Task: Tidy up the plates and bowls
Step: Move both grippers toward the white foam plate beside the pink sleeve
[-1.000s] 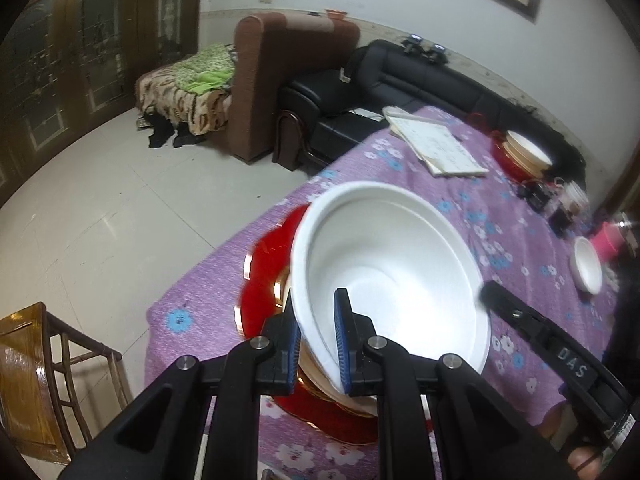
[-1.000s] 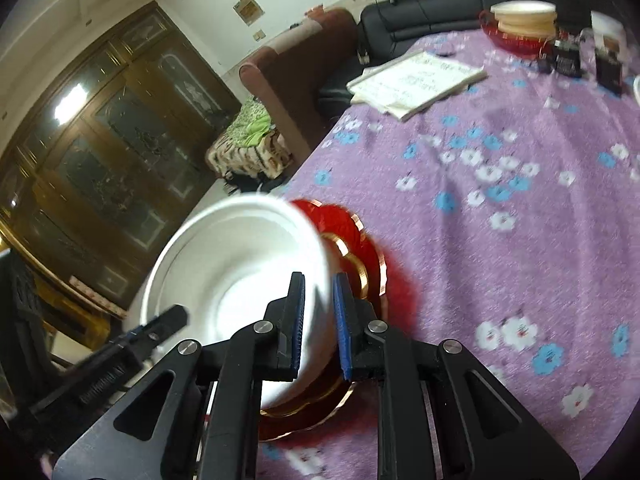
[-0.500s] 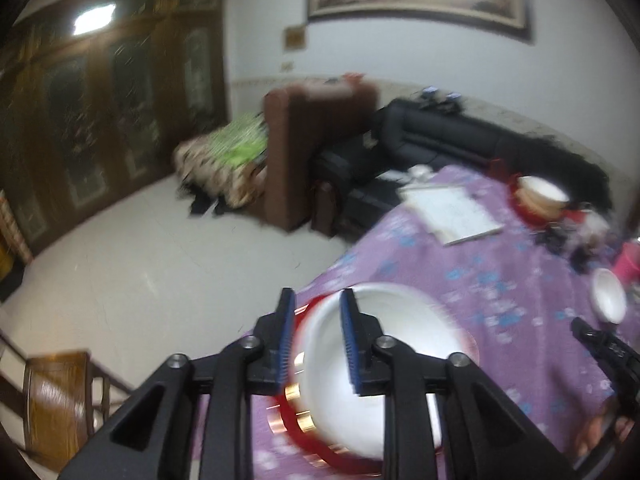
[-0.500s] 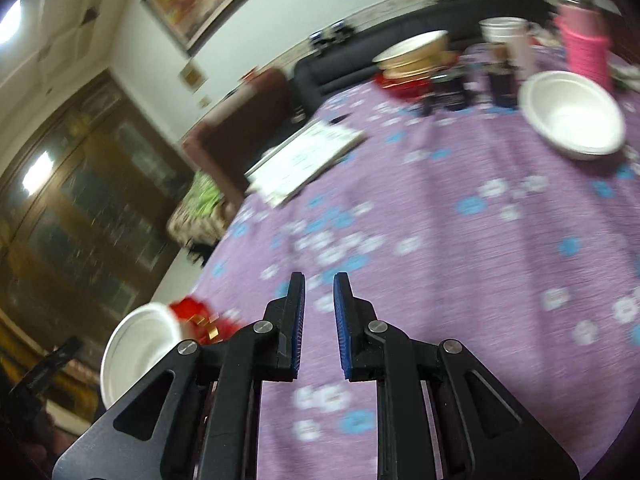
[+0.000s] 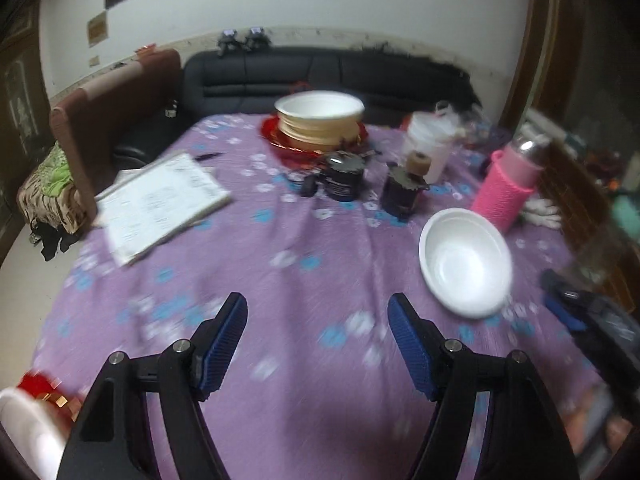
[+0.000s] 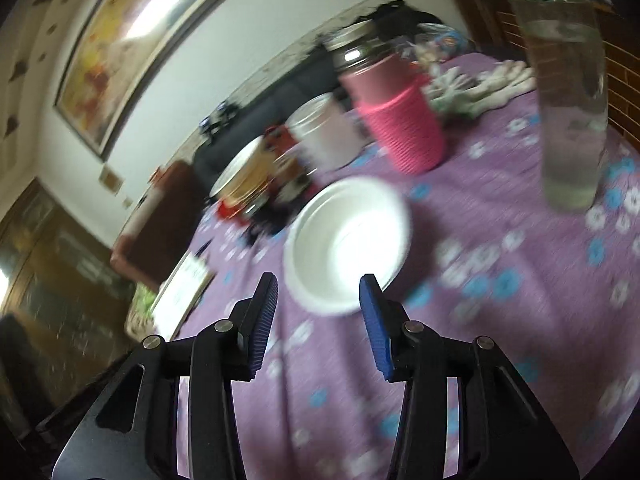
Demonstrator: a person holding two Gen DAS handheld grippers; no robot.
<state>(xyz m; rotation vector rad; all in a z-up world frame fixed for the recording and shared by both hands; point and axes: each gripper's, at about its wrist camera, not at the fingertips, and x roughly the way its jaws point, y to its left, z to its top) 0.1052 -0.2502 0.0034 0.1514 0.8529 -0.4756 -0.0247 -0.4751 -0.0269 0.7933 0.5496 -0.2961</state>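
Plain white round bowl (image 6: 347, 245) upright on the purple flowered desk (image 5: 280, 280), smooth and apparently empty, just ahead of the released right tool (image 6: 318, 322), left tool (image 5: 318, 344) released too, grasping nothing.

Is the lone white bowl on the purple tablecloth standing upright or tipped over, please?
Upright. The white bowl sits on its base on the tablecloth, its empty interior facing up in both views; the open right tool frames its near rim.

Left wrist view: raised, facing far across purple table (image 5: 280, 248). Right wrist view: lower, tilted, close to white bowl (image 6: 348, 244). Shared: white bowl (image 5: 466, 262), pink bottle (image 5: 506, 190).
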